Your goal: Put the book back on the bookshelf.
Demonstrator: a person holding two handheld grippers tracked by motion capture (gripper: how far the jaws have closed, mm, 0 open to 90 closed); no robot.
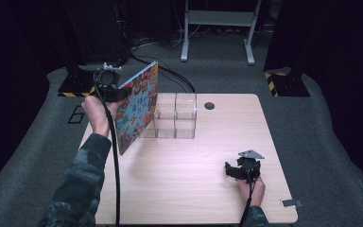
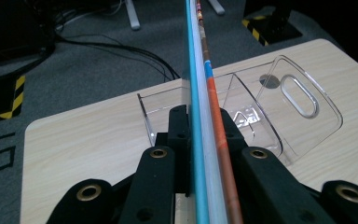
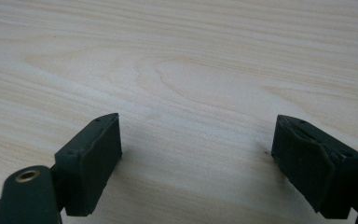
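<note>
Two jaws of the left gripper (image 2: 205, 140) pinched a colourful book (image 1: 137, 106) edge-on between them; the right gripper (image 3: 198, 158) stood spread over bare desk (image 3: 191, 70).

One picture book (image 1: 138, 109), one clear plastic organiser (image 1: 176, 116), two tongs, one table (image 1: 184, 184).

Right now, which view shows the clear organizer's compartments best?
The left gripper view: the clear organizer fills the middle, dividers and handle cutout plain, though the book shut in the left gripper crosses it. The high view shows it smaller, its left end behind the book.
</note>
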